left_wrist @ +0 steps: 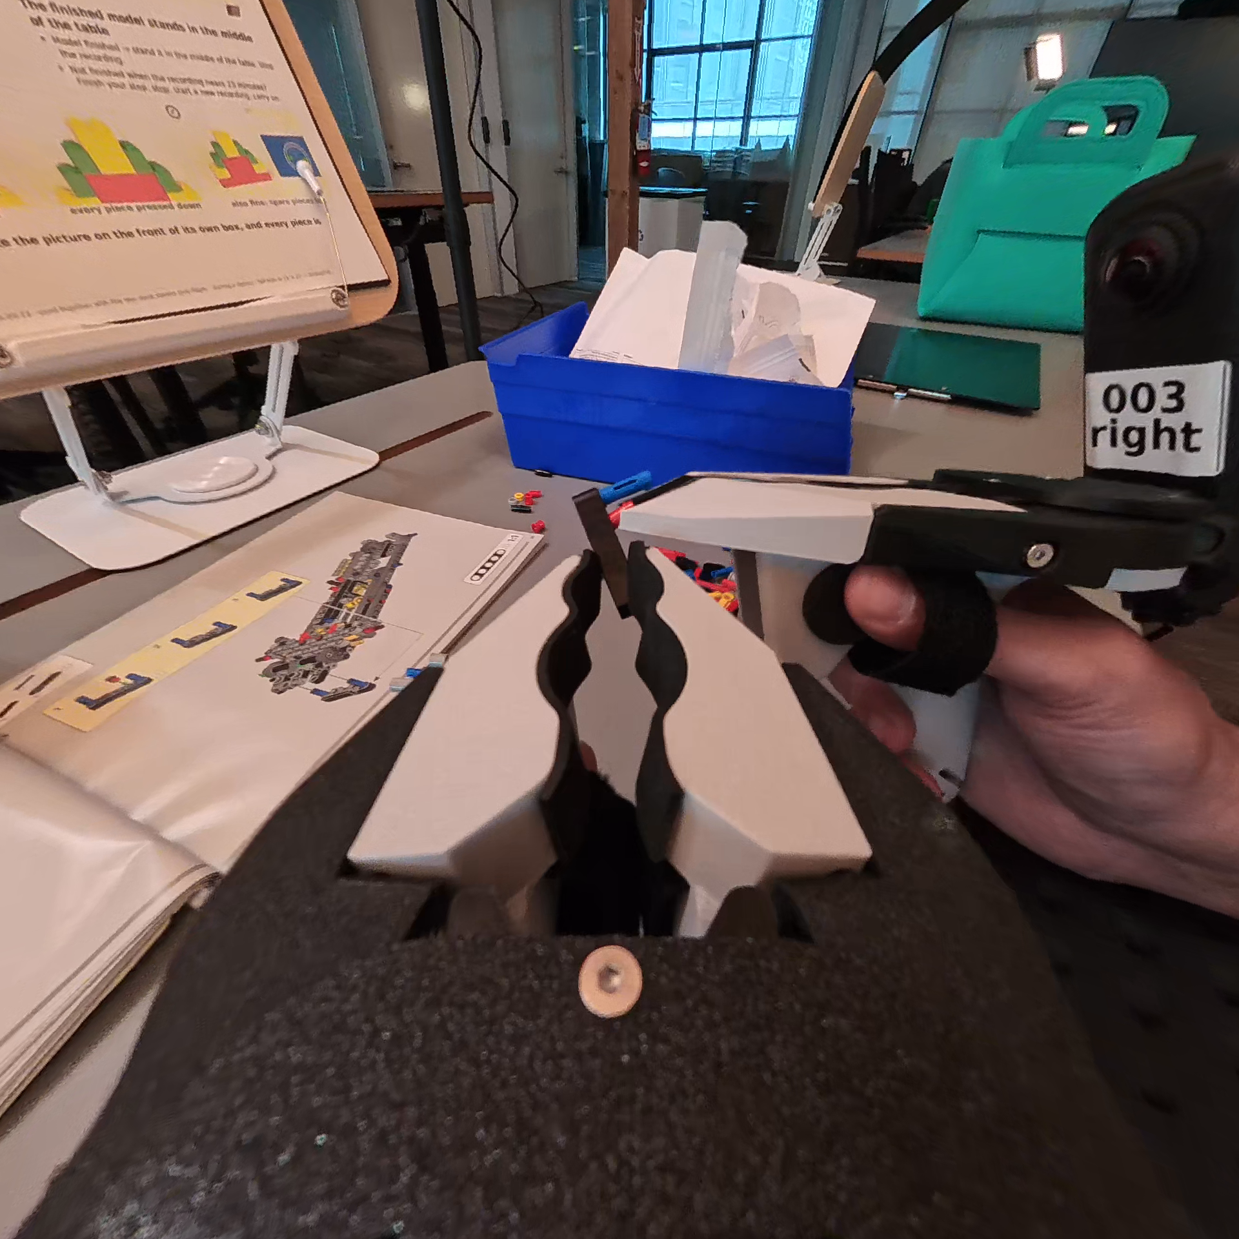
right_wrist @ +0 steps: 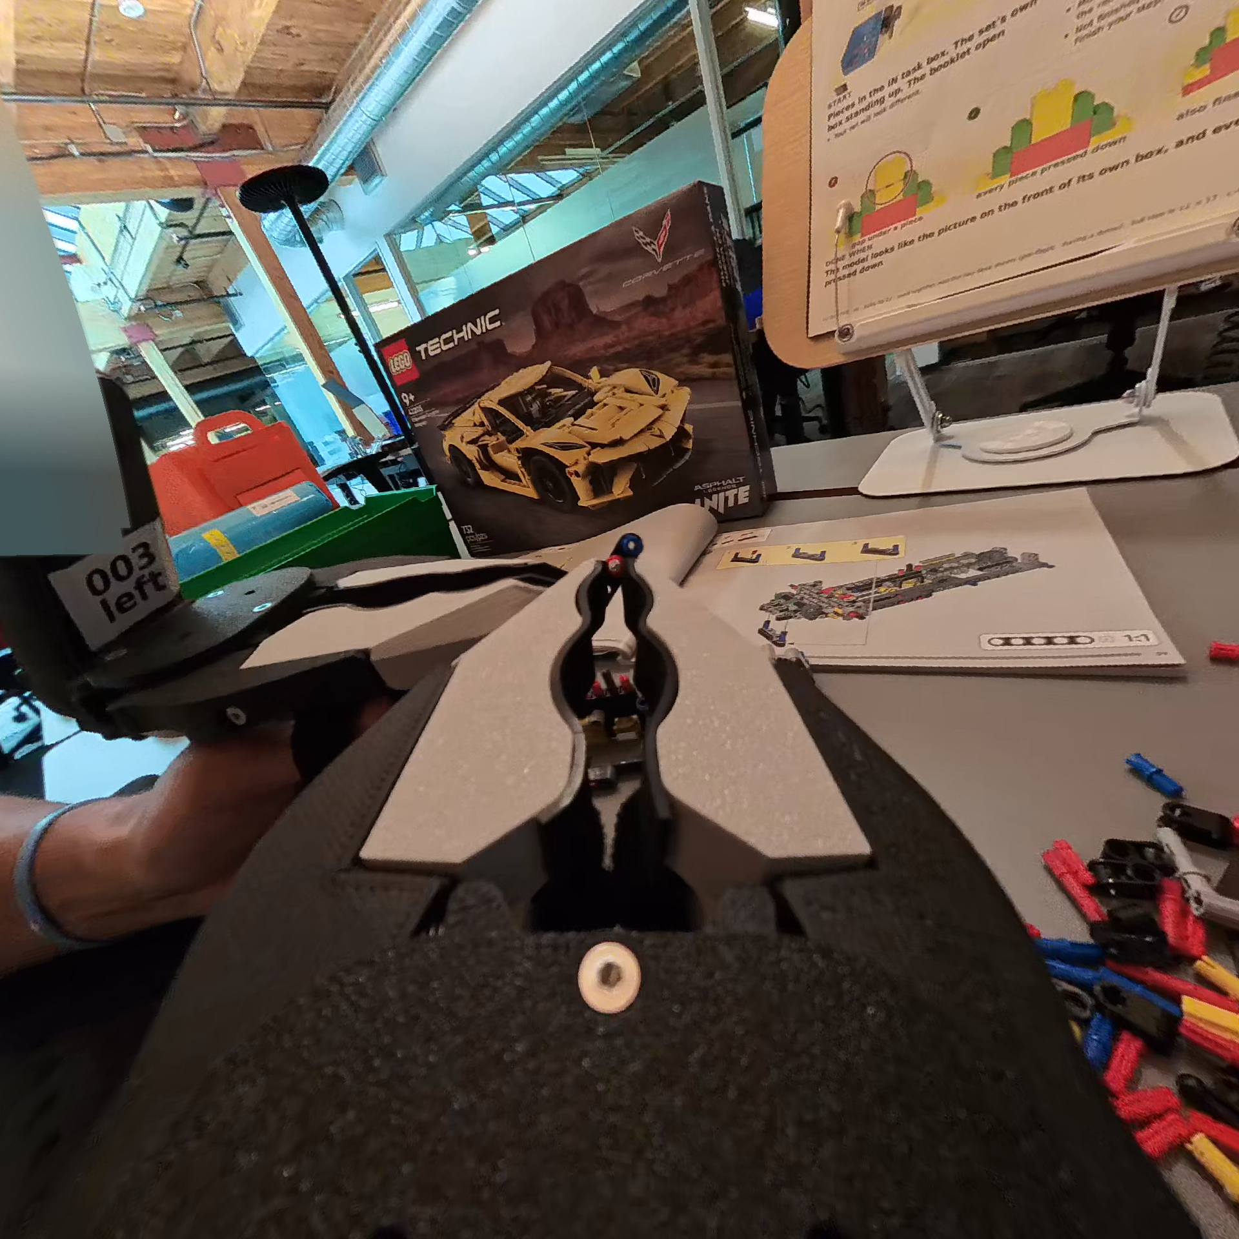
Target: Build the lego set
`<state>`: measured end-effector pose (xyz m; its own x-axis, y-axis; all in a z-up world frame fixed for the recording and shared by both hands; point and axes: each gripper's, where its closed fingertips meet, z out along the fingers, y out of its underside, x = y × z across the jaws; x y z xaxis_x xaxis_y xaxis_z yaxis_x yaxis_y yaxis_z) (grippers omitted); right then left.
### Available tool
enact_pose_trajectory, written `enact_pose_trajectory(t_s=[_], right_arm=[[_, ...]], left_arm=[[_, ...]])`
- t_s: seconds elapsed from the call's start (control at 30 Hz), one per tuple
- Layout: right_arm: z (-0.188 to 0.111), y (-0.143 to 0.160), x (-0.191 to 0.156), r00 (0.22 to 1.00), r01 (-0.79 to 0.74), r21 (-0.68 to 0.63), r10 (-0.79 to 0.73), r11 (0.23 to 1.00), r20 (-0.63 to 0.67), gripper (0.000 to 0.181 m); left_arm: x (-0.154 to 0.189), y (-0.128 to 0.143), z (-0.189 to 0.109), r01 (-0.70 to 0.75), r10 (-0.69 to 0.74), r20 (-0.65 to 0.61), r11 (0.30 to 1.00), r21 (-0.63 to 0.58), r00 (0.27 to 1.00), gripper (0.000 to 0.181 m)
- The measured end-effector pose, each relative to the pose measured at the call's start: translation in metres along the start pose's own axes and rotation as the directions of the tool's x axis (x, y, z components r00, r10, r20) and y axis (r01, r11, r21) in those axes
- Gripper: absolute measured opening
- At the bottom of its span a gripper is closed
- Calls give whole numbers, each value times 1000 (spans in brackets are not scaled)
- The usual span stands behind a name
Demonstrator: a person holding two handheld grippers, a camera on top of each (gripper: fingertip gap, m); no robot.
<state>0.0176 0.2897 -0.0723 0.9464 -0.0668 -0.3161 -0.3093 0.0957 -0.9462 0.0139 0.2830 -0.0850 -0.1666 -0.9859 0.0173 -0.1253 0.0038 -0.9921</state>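
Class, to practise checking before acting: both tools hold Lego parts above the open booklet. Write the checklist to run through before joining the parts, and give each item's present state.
1. Left tool grips the black beam at its tips: ok.
2. Right tool grips the small pin piece, blue and red ends showing: ok.
3. Pin lined up with a hole in the beam: cannot tell; the holes are not visible.
4. Booklet open flat, build step showing: ok.
5. Loose parts pile on the table beside the right tool: ok.
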Motion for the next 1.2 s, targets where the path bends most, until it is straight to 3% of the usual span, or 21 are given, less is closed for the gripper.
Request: enact_pose_trajectory(t_s=[0.1, 0.23, 0.37, 0.57, 0.67, 0.93, 1.2], right_arm=[[0, 0, 0, 1000, -11, -1, 11, 1000, 5, 3], [0, 1, -1, 994, -96, 1, 96, 995, 54, 3], [-1, 1, -1, 981, -171, -1, 170, 985, 97, 3], [0, 2, -1, 1000, -15, -14, 15, 1000, 25, 3], [-1, 3, 0, 996, -75, -16, 75, 997, 52, 3], [0, 0, 0, 941, -295, 1, 291, 955, 174, 3], [0, 1, 1, 978, -180, 1, 179, 984, 111, 3]], left_arm=[[0, 0, 0, 18, -18, -11, 1000, 3, 1000, 7], [-1, -1, -1, -130, 130, 32, 992, -2, 991, 7], [0, 0, -1, -184, 184, 27, 983, -8, 983, 7], [0, 0, -2, -220, 220, 20, 975, -13, 975, 7], [1, 0, -2, -180, 180, -4, 984, -13, 984, 8], [-1, -3, -1, 101, -100, -119, 995, 5, 988, 7], [-4, -3, 0, 105, -103, -94, 994, 9, 990, 7]])
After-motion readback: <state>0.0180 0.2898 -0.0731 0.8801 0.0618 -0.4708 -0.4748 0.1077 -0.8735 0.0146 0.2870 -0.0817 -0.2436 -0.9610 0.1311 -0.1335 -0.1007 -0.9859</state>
